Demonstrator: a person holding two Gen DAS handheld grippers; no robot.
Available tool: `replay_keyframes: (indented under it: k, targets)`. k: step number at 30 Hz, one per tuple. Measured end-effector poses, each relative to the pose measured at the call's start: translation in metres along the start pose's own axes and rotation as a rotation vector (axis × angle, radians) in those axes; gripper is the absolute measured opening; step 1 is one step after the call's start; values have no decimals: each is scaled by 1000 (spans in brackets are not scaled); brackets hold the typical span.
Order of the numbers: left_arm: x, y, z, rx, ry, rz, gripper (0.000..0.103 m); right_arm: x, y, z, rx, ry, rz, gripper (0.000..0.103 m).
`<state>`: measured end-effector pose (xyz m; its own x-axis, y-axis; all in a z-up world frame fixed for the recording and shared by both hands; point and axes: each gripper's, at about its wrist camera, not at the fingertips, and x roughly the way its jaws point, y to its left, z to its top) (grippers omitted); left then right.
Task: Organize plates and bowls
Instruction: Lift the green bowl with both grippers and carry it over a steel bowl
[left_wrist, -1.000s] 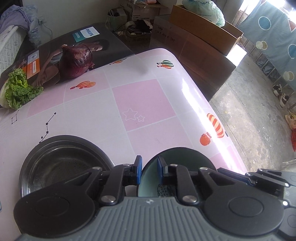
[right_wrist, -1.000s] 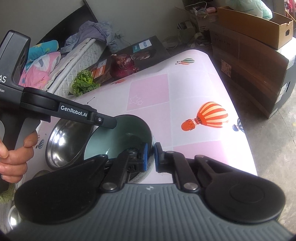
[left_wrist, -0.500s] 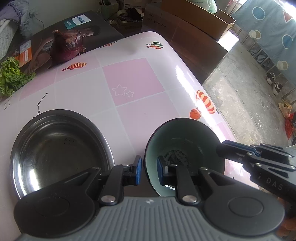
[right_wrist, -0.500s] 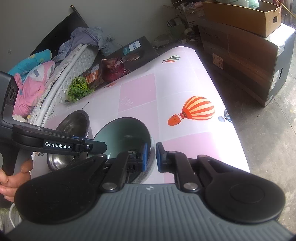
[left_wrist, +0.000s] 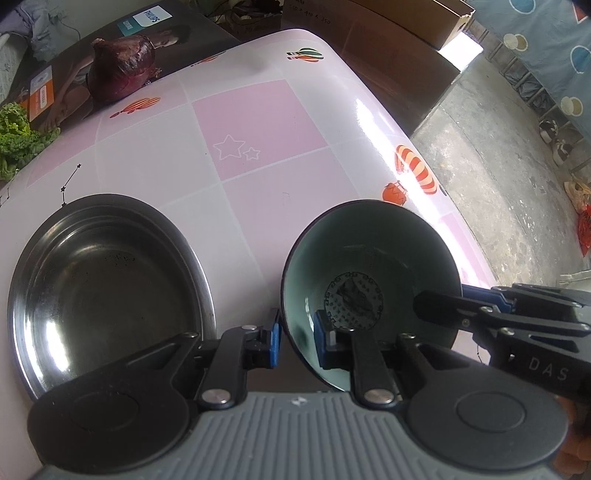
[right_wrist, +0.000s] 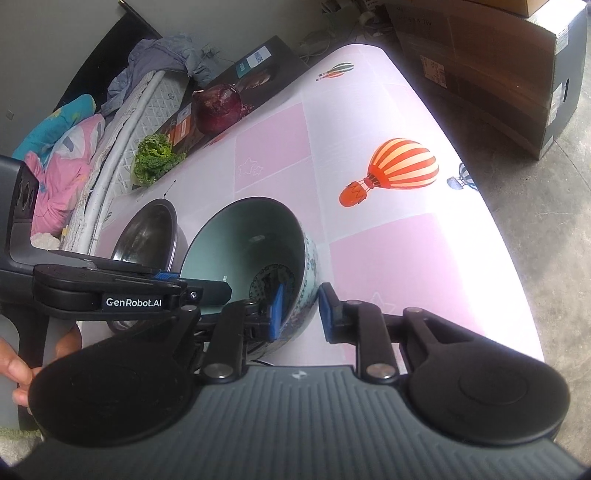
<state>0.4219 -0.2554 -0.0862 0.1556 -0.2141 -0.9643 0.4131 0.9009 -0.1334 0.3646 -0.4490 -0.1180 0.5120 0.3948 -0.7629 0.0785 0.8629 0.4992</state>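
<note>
Left wrist view: we're pinching the near rim of the green bowl (left_wrist: 369, 273) with the left gripper (left_wrist: 297, 341), nearly shut, steadying it on the table (left_wrist: 258, 122) beside the steel bowl (left_wrist: 107, 288), probably for nesting, while the right gripper (right_wrist: 300, 309) is opening, straddling the opposite rim.
</note>
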Motion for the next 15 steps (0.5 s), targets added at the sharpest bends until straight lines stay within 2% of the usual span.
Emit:
replay_keyframes:
  k: [15]
  targets:
    - [13, 4, -1, -38, 38, -26, 21, 16, -2, -1, 41, 16, 20, 25]
